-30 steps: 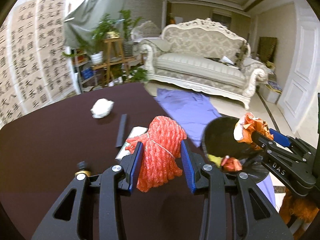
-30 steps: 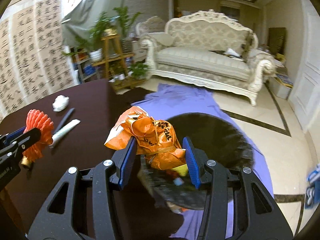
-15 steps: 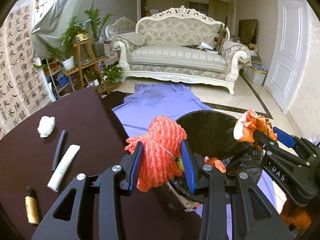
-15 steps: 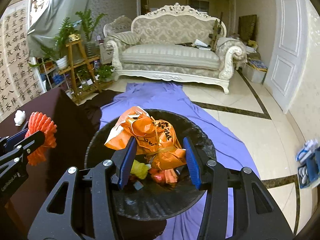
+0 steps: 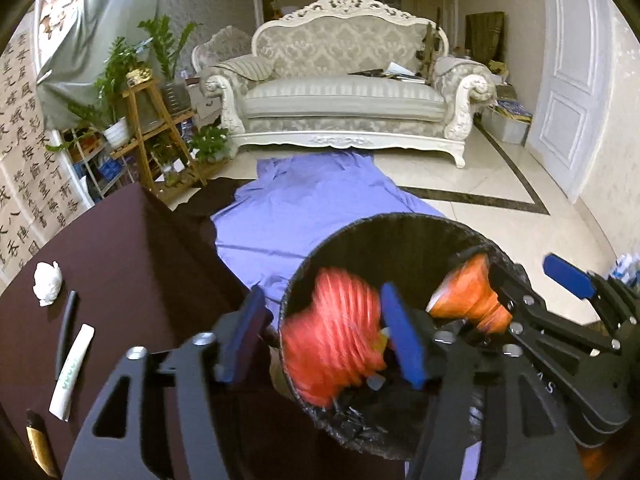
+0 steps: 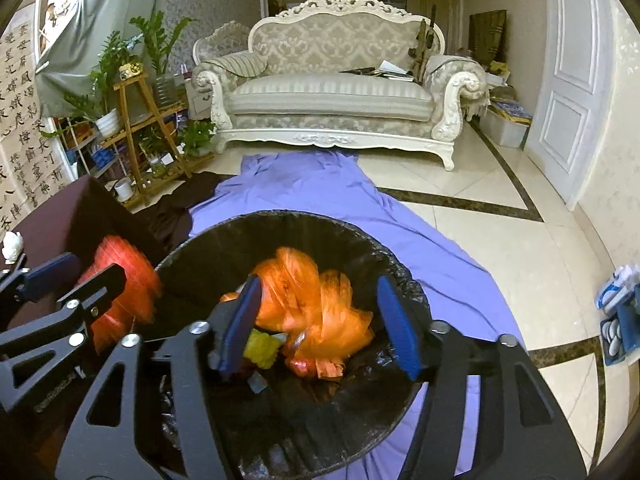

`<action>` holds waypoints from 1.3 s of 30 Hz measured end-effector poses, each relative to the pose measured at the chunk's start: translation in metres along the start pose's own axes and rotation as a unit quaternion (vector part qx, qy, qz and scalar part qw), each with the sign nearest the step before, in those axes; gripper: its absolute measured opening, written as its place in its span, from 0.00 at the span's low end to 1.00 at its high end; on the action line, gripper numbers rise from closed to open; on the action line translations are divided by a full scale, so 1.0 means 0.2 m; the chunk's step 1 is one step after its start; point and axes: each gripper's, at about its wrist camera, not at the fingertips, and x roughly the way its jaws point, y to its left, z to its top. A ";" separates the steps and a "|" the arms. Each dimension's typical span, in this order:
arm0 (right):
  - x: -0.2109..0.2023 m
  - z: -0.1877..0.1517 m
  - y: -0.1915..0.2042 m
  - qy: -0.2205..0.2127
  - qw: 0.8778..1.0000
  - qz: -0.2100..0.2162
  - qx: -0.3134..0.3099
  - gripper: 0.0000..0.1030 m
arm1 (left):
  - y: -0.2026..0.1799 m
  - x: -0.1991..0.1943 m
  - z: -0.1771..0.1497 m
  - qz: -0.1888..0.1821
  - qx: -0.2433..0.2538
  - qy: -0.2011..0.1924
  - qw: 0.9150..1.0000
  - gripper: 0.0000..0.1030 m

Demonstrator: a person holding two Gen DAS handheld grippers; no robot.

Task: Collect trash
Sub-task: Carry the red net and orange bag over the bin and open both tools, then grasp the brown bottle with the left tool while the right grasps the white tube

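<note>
A black-lined trash bin (image 5: 400, 236) stands on the floor beside the dark table (image 5: 120, 248). My left gripper (image 5: 323, 293) hangs over the bin's left rim, its jaws opening. A red mesh bag (image 5: 332, 344) is between the blue pads, blurred and loose. My right gripper (image 6: 319, 280) is over the middle of the bin (image 6: 280, 232), its jaws opening too. An orange plastic bag (image 6: 312, 304) is blurred between its pads, clear of both, above other trash in the bin. The right wrist view also shows the red mesh bag (image 6: 120, 280) at the left.
On the table lie a crumpled white tissue (image 5: 47, 282), a black pen (image 5: 66, 332), a white wrapper (image 5: 72, 372) and a small brown tube (image 5: 38, 444). A purple cloth (image 5: 312, 208) covers the floor toward the sofa (image 5: 344, 100). A plant stand (image 5: 148, 128) stands at the left.
Both grippers moved from the table's edge to over the bin and sank. Their jaws spread wider, and the red mesh bag and the orange bag came loose from the pads.
</note>
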 end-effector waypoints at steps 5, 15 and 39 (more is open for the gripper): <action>-0.02 0.00 -0.03 0.000 1.000 -0.007 0.010 0.61 | 0.02 -0.03 0.00 0.014 0.002 -0.007 1.000 0.71; -0.09 -0.02 0.04 -0.003 1.000 0.010 -0.003 0.61 | 0.16 -0.14 -0.03 0.040 -0.025 -0.001 0.999 0.74; -0.31 -0.06 0.76 -0.003 0.985 0.136 -0.105 0.61 | 0.91 -0.52 -0.39 0.175 -0.138 0.014 0.975 0.74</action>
